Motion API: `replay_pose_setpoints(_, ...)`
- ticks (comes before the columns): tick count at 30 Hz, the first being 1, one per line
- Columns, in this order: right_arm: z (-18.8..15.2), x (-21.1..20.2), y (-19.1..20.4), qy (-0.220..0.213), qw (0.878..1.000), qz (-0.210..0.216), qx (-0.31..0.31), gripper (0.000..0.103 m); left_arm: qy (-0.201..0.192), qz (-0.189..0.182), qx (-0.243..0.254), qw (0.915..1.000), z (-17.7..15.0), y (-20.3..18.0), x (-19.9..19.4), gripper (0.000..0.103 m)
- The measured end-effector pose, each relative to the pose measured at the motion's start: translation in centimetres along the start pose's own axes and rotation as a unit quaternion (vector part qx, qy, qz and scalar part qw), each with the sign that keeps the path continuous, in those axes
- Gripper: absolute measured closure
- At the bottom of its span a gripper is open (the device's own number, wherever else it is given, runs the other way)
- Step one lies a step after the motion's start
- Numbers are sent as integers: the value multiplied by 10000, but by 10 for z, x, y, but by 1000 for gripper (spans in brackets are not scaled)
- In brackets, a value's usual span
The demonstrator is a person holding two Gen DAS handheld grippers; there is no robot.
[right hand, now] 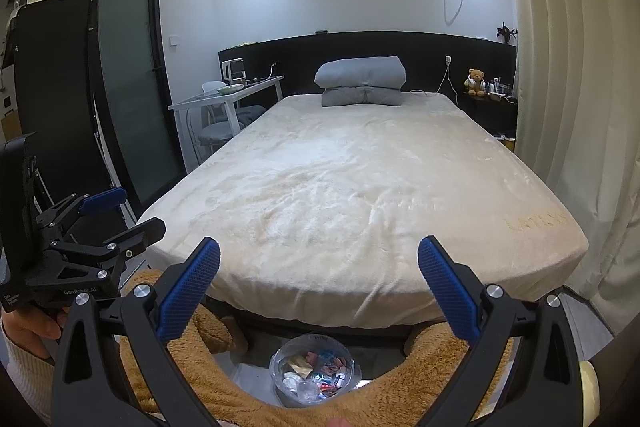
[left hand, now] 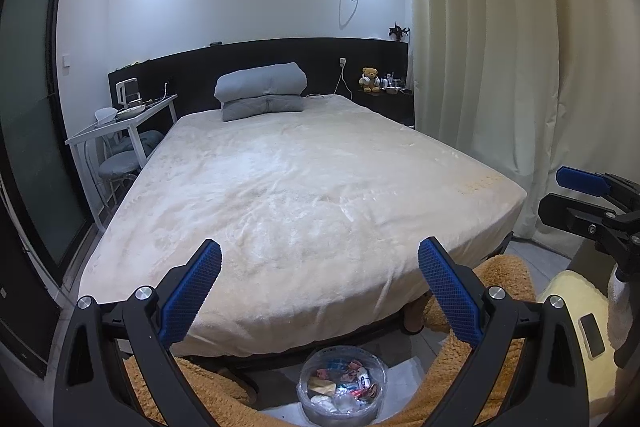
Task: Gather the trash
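Observation:
A small bin lined with a clear bag [left hand: 343, 383] stands on the floor at the foot of the bed, between a person's legs in tan fleece. It holds several crumpled wrappers [right hand: 316, 373]. My left gripper [left hand: 320, 291] hangs above it, open, with nothing between its blue pads. My right gripper [right hand: 319, 287] is open too and holds nothing. Each gripper shows at the edge of the other's view: the right gripper [left hand: 576, 193] and the left gripper [right hand: 120, 213]. No trash shows on the bed's cream cover [left hand: 304, 195].
The bed [right hand: 360, 187] fills the room ahead, with folded grey bedding [left hand: 260, 91] at its head. A white desk and stools [left hand: 120, 135] stand on the left, curtains [left hand: 500, 47] on the right, a dark glass door [right hand: 132, 75] further left. A hand [right hand: 32, 327] holds the left gripper.

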State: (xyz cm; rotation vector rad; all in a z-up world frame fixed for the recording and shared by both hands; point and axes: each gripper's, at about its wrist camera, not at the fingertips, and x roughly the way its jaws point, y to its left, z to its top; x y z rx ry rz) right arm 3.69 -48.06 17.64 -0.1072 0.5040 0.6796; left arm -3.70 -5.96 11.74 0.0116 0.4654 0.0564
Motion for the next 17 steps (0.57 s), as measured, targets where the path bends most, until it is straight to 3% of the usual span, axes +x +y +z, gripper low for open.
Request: replay_pose_setpoints(17,-1,0,2,-9,10000,-42,-17,5,49,19,-57,10000,4,2,0,6)
